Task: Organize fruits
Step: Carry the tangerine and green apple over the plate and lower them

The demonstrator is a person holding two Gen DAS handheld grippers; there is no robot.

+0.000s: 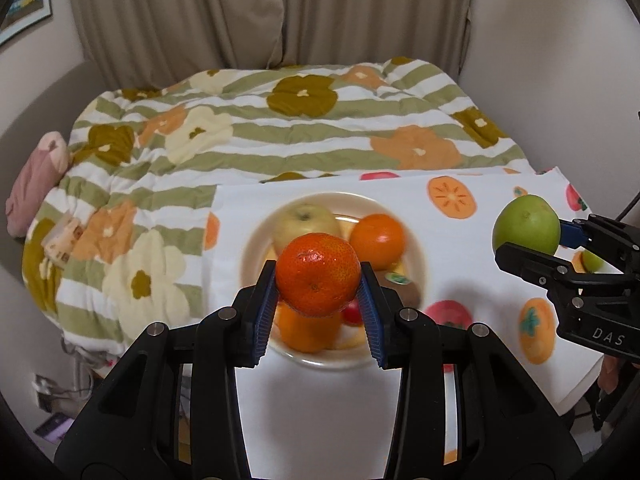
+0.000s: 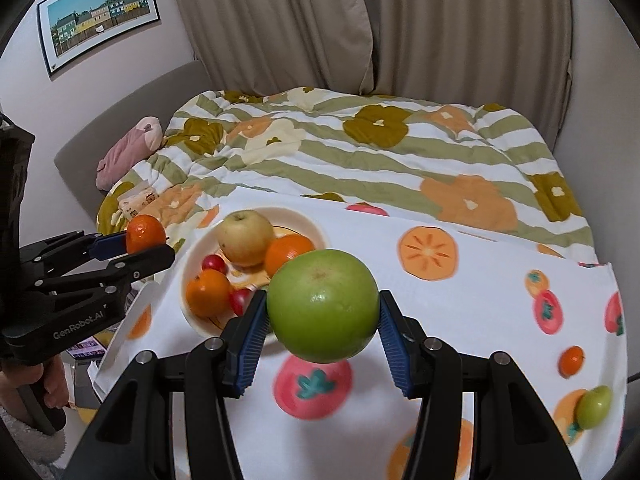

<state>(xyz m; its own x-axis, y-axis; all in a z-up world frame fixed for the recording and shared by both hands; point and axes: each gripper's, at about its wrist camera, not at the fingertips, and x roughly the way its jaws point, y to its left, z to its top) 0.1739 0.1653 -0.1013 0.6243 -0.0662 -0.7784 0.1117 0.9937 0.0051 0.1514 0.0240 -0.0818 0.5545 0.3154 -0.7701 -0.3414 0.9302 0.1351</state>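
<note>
Orange and glossy, a tangerine (image 1: 318, 274) sits clamped between the blue pads of the left hand-held gripper (image 1: 319, 292), above a cream plate (image 1: 256, 240) just ahead of its fingers. The plate holds a yellow apple (image 1: 304, 220), two oranges (image 1: 378, 240) and small red fruits on the fruit-print cloth (image 1: 460, 280) of the counter. The right hand-held gripper (image 2: 323, 330) is clamped on a large green fruit (image 2: 323, 306), with the plate ahead to its left. A small green fruit (image 2: 595, 406) lies on the cloth to its right.

bowl (image 2: 320, 236): crowded with fruit | tablecloth (image 2: 480, 312) right: mostly bare
</note>
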